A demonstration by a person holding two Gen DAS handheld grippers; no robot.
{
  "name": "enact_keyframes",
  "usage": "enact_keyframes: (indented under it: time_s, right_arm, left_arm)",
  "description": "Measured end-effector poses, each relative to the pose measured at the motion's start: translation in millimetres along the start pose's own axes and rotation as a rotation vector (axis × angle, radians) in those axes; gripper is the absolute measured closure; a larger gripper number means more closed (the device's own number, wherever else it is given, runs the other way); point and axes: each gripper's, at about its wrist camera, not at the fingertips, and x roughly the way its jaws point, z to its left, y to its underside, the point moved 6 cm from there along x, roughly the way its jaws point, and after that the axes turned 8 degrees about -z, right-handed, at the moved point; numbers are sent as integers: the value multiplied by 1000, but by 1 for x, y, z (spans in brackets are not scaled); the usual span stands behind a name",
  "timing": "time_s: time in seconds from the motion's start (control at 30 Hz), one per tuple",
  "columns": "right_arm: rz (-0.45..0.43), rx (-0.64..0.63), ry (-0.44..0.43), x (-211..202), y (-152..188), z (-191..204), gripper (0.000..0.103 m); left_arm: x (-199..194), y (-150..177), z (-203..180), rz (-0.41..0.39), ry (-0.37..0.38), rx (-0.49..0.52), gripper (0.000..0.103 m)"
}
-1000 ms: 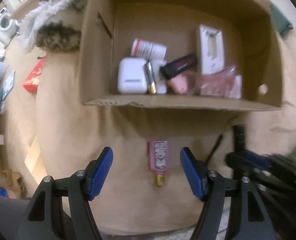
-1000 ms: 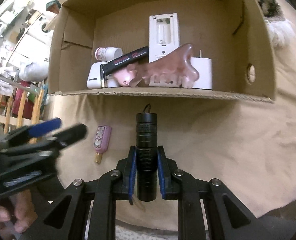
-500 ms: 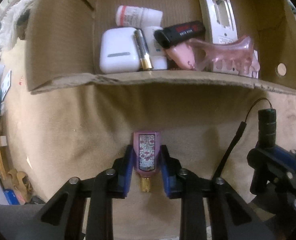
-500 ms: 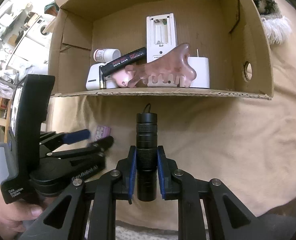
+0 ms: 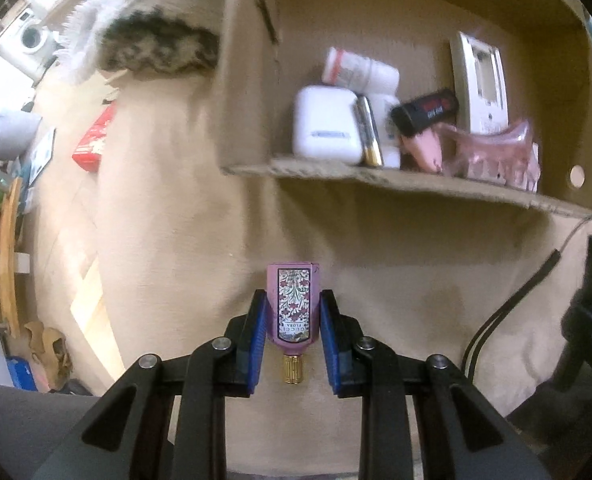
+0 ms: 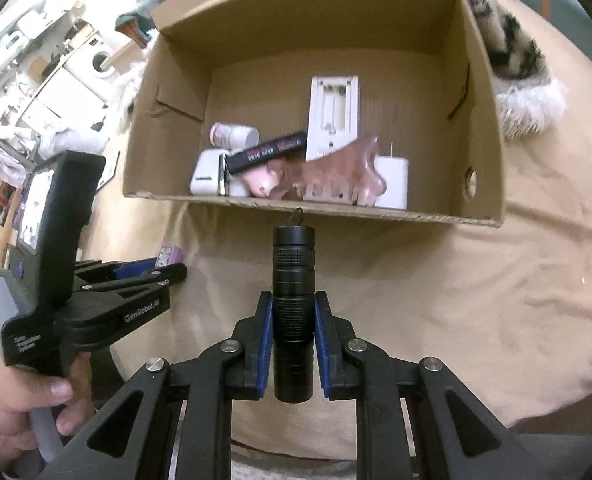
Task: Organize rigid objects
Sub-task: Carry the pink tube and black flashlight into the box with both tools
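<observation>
Left wrist view: the left gripper (image 5: 292, 334) is clenching the pink perfume bottle (image 5: 294, 304) between its blue pads. The bottle's long axis is running straight along the fingers, gold cap (image 5: 293, 369) pointing back toward the camera and flat base pointing forward at the cardboard box (image 5: 379, 178). The bottle is lying low over the tan cloth-covered surface (image 5: 168, 208); I cannot tell whether it is touching the cloth or just clear of it. The box opening is lying ahead and up to the right of this gripper, its near wall standing between the bottle and the items inside: a white case (image 5: 325, 124), a pill bottle (image 5: 359, 72), a black tube (image 5: 425, 111) and a pink comb (image 5: 495, 152).

Right wrist view: the right gripper (image 6: 294, 332) is gripping the black flashlight (image 6: 294, 308) around its knurled lower body. The long axis is again in line with the fingers, the lanyard end (image 6: 297, 214) leading and sitting just short of the box's near wall (image 6: 315, 206), almost on the centre line of the opening. The left gripper (image 6: 136, 276) is showing low at the left, well short of the box and off to its left corner.

Judgement: the right hand is nearer and squarer to the opening, so the flashlight probably needs only a lift over the wall and a push forward. The perfume bottle will likely need a shift rightward as well. Free floor is lying toward the far side of the box.
</observation>
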Motion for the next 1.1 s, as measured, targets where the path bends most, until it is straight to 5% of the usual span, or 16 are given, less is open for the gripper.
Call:
enact_keyframes:
  time_s: [0.3,0.6,0.87,1.1]
  right_arm:
    - [-208,-27,-22,-66,-27,13,83]
    - [-458,-59,-35,-140,-81,19,82]
    - [-535,-122,-10,-157,-124,24,82]
    - [-501,-58,-10,-120,-147,1,82]
  left_arm:
    - [-72,-19,0,-207,29,-49,80]
    - [-169,-60,-4,-539,7,-2,80]
    - [-187,-99,-2,-591,45,-33,80]
    - [-165,-124,-5,-580,34,-35,80]
